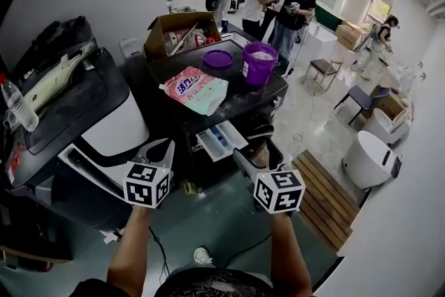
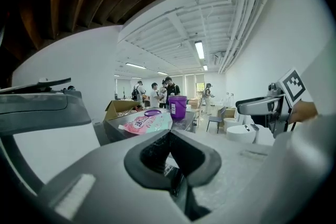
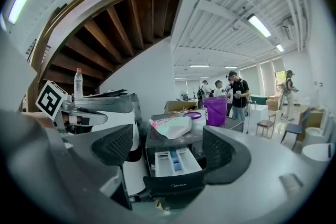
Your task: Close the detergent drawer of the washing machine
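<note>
The dark washing machine (image 1: 229,104) stands ahead of me with its detergent drawer (image 1: 221,140) pulled out, white inside with a blue compartment. In the right gripper view the drawer (image 3: 176,162) and its dark front panel (image 3: 176,186) lie between the jaws. My right gripper (image 1: 256,148) (image 3: 170,152) is open just in front of the drawer, not touching it. My left gripper (image 1: 158,149) (image 2: 169,136) hangs to the left of the drawer, its pads meeting at the tips with nothing held.
On the machine's top lie a pink detergent bag (image 1: 195,88), a purple lid (image 1: 217,59) and a purple bucket (image 1: 259,62), with a cardboard box (image 1: 177,31) behind. A black-and-white machine (image 1: 76,108) stands close at left. Wooden slats (image 1: 327,198) lie at right. Several people stand behind.
</note>
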The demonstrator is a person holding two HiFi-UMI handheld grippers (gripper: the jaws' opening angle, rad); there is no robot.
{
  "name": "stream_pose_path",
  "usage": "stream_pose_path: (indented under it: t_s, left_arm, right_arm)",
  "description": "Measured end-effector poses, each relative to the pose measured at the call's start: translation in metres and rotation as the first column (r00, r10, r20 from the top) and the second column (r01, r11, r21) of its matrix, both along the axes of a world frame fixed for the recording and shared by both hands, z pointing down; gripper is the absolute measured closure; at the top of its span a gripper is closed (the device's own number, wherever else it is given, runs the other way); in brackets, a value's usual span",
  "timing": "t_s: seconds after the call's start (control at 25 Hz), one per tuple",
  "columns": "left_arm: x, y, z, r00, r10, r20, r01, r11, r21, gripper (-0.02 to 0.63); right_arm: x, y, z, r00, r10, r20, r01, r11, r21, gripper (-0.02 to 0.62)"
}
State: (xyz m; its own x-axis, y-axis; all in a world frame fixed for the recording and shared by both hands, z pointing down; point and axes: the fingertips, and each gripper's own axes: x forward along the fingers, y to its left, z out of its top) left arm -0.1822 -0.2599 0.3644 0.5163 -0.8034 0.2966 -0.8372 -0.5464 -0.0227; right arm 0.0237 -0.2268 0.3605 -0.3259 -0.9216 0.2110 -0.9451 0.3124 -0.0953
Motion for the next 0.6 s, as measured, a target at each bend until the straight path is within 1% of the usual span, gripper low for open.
stream_pose_path:
  t_s: [0.4,0.6]
  left_arm:
    - [0.005,-0.019,0.007,0.997,0.07,0.014,-0.07,0.998,-0.006,0.606]
    - [0.008,-0.024,0.013,0.995,0.098,0.031,-0.097,0.995,-0.019,0.606]
  right_arm:
    - [0.005,-0.009,0.02,0.996,0.069,0.063,-0.068,0.997,-0.025,0.179]
    - [0.007,-0.01,0.038,0.99,0.097,0.102,-0.092,0.994,-0.056,0.184]
